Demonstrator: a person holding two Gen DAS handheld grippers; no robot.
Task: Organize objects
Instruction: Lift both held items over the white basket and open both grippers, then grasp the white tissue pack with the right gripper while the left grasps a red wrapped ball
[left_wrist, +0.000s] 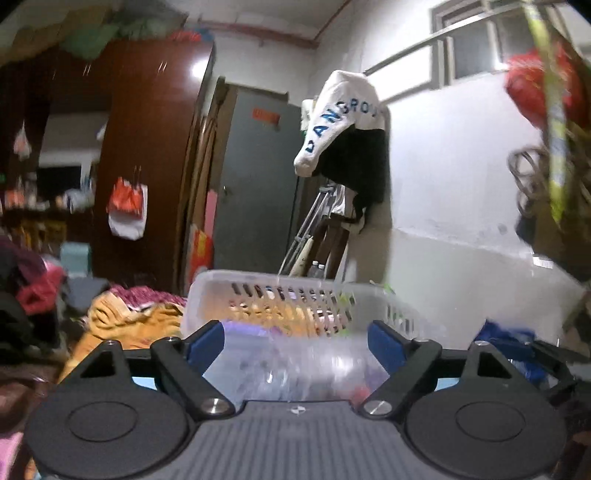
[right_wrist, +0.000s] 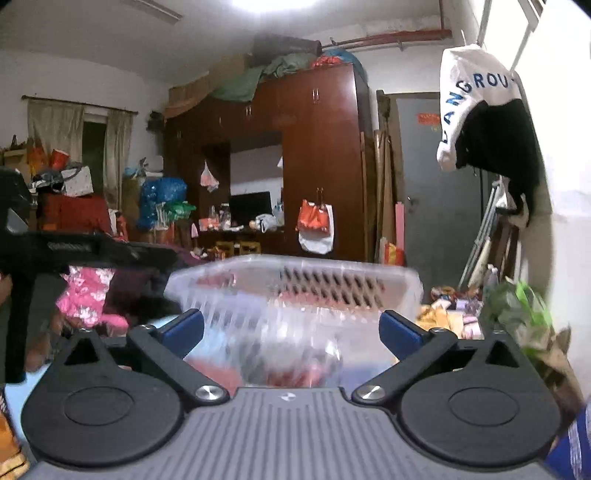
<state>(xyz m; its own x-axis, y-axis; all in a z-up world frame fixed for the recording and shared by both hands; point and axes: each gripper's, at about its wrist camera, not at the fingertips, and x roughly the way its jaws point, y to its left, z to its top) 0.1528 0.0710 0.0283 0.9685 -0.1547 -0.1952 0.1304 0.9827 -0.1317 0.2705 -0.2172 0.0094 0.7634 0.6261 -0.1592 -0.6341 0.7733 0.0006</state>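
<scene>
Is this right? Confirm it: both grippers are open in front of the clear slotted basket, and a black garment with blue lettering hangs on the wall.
One detail is wrong. In both wrist views the lettered garment is white, draped over a black one. The left gripper, the right gripper and the basket are as stated.

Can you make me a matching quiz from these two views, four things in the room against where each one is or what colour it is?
Things:
1. white slotted basket
2. white lettered garment
3. orange and white bag
4. gripper pads

Descriptions:
A. hangs on the dark red wardrobe
B. blue
C. just beyond both open grippers
D. hangs high on a rail by the white wall

Pairs: 1-C, 2-D, 3-A, 4-B
</scene>
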